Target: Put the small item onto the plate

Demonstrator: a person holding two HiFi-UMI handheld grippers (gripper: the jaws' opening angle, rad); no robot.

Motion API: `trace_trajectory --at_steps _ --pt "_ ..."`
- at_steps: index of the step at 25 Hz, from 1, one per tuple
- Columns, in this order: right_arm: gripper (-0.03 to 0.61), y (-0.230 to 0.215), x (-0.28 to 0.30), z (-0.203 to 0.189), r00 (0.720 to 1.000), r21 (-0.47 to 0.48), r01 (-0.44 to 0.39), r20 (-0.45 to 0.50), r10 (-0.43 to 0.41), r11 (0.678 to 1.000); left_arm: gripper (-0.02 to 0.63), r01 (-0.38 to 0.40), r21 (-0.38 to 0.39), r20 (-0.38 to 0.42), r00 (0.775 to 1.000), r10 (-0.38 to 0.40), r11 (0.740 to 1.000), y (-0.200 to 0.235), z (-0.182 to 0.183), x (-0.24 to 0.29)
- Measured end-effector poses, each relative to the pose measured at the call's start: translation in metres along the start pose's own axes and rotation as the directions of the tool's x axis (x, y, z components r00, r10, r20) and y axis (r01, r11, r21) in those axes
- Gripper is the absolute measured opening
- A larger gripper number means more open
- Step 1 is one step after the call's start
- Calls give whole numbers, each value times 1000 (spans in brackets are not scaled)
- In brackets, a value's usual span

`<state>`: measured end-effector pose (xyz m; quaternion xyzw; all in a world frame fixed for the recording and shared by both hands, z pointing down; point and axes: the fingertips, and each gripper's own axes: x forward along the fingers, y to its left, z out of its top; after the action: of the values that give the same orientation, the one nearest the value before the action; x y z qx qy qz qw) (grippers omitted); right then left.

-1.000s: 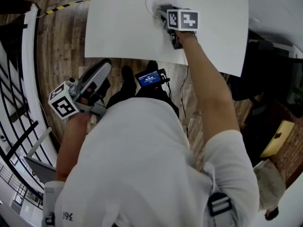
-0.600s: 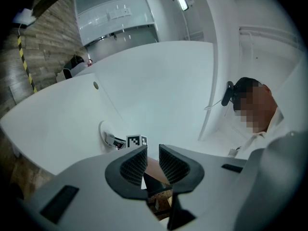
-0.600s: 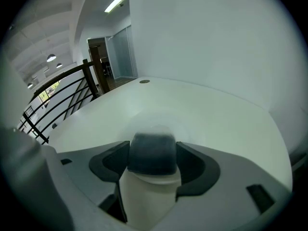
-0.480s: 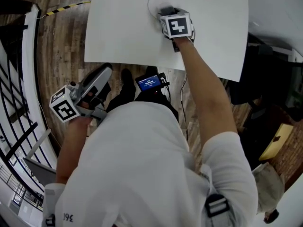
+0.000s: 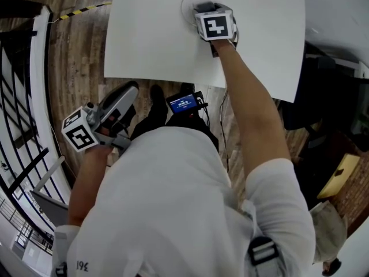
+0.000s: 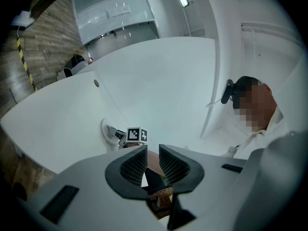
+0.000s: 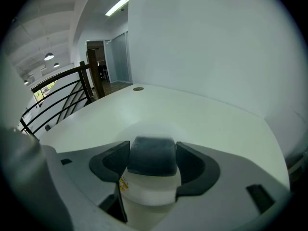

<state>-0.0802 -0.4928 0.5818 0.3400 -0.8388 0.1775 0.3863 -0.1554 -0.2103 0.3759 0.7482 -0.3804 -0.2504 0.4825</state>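
Observation:
The small item is a white bottle with a dark cap [image 7: 150,157]. My right gripper [image 7: 152,160] is shut on it, one jaw on each side of the cap. In the head view the right gripper [image 5: 203,9] holds the bottle [image 5: 203,6] over the pale round plate [image 5: 189,0] at the far side of the white table [image 5: 150,33]. I cannot tell whether the bottle touches the plate. The left gripper view shows the plate [image 6: 106,127] far off. My left gripper [image 5: 127,92] hangs off the table beside the person, jaws drawn almost together [image 6: 153,154] with nothing between them.
A small device with a lit blue screen [image 5: 183,103] sits at the person's front, below the table's near edge. A black railing [image 5: 23,126] runs along the left over the wooden floor [image 5: 75,45]. A second person [image 6: 252,105] stands at the far right of the left gripper view.
The right gripper has edged a little farther over the plate with the bottle. Its marker cube has turned to face up. The left gripper has barely moved.

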Motion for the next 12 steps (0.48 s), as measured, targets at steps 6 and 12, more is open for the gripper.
trace_trajectory --at_steps 6,12 --pt "307 -4 9 -13 997 -18 13 -73 -14 1000 80 -16 -2 4 1000 16 1000 2 1 -1" --pt "307 -5 10 -12 997 -16 22 -78 -23 1000 80 -19 -2 6 1000 19 1000 3 0 -1"
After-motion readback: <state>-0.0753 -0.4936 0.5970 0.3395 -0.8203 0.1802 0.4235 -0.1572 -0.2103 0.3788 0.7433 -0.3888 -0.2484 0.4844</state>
